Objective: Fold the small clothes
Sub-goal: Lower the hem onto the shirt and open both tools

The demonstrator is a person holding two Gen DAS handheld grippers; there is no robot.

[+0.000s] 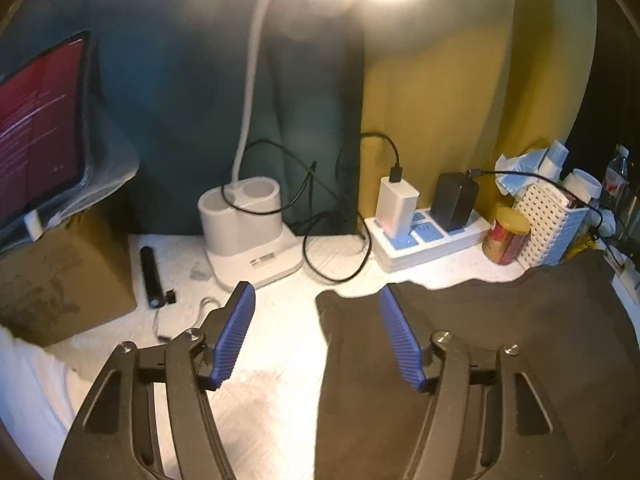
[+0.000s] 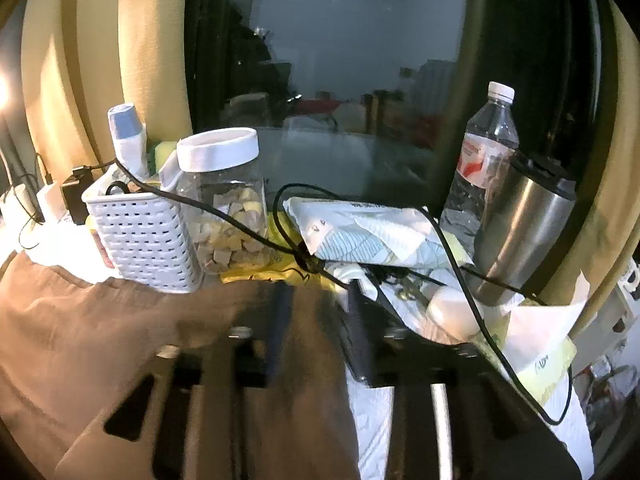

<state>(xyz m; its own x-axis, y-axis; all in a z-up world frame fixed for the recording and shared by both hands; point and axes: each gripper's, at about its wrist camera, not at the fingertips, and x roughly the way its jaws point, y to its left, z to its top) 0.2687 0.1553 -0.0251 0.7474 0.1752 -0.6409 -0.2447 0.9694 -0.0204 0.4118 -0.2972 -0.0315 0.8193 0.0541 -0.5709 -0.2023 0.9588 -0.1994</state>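
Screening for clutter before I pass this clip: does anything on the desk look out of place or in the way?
Yes. A black cable trails loosely from the basket across the jar and papers, right behind the brown garment, where it could snag. Nothing looks spilled or broken.

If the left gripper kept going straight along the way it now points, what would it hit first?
Most likely the white tabletop beside the left edge of the dark garment. The left gripper tilts downward, jaws open and empty. The black cable lies further on, but depth is uncertain.
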